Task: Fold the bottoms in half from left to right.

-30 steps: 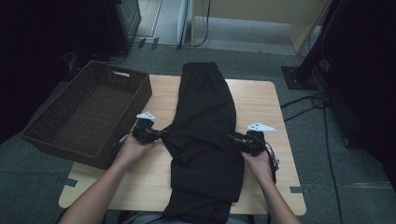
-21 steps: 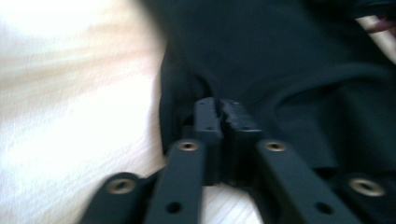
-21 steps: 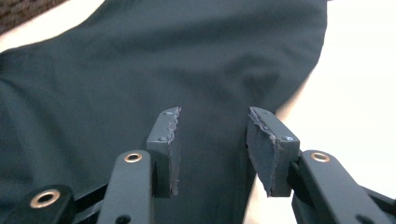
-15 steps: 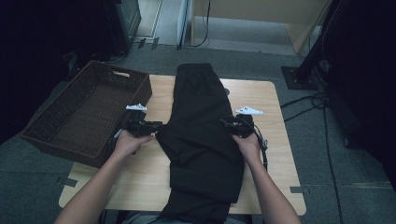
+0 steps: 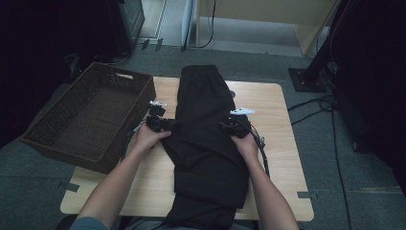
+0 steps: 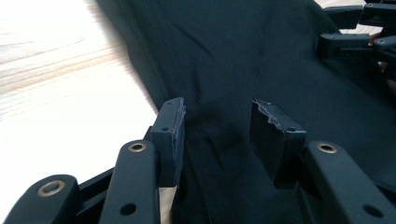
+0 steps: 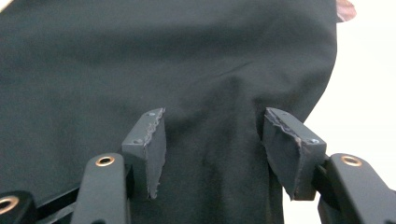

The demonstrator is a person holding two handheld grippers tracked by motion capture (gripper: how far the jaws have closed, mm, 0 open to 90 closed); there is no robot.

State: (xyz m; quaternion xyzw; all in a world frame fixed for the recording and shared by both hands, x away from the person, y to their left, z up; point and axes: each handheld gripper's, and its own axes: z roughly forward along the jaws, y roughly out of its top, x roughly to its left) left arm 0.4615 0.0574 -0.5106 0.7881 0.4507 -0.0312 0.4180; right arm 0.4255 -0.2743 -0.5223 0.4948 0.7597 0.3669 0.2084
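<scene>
A long black garment (image 5: pixel 203 129) lies lengthwise down the middle of the wooden table (image 5: pixel 268 105), and its near end hangs over the front edge. My left gripper (image 5: pixel 163 123) rests at the garment's left edge. Its jaws have just been opening, and in the left gripper view (image 6: pixel 217 109) black cloth (image 6: pixel 243 56) lies slack between the parted pads. My right gripper (image 5: pixel 231 125) sits at the garment's right edge. Its jaws have also been opening, and the right gripper view (image 7: pixel 210 119) shows cloth (image 7: pixel 140 56) between the pads with neither pressing on it.
A dark wicker basket (image 5: pixel 86 115) stands against the table's left side, close to my left hand. Cables (image 5: pixel 261 143) trail from the right gripper across the table. In the left gripper view the other gripper (image 6: pixel 355 28) sits across the cloth at the top right.
Both hands have slid away from the person along the garment's edges and drawn closer together. Both pairs of jaws have parted and let the cloth go slack.
</scene>
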